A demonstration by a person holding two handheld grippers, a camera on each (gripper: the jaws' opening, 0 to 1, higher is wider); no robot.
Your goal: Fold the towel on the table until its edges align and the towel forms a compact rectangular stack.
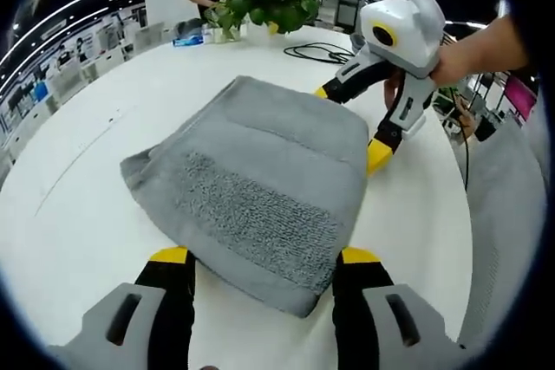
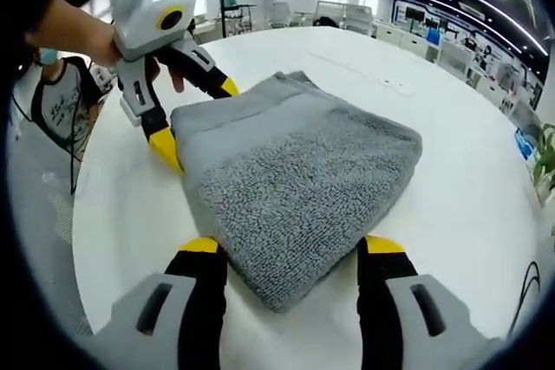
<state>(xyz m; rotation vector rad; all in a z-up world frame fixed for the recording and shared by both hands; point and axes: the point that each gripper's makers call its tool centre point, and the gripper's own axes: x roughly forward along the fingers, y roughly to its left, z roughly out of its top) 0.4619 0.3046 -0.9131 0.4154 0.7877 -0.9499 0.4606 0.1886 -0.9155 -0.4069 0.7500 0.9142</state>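
The left gripper point(image 1: 264, 259) stands open astride one towel point(image 1: 260, 184) corner on the table point(image 1: 78, 179); the right gripper point(image 2: 291, 249), also open, straddles the opposite corner. The towel looks already folded, so evening its edges likely follows. The left gripper view adds a plant point(image 1: 264, 2).

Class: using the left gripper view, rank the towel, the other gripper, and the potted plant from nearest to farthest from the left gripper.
1. towel, between its jaws.
2. right gripper, at the towel's far right edge.
3. potted plant, across the table.
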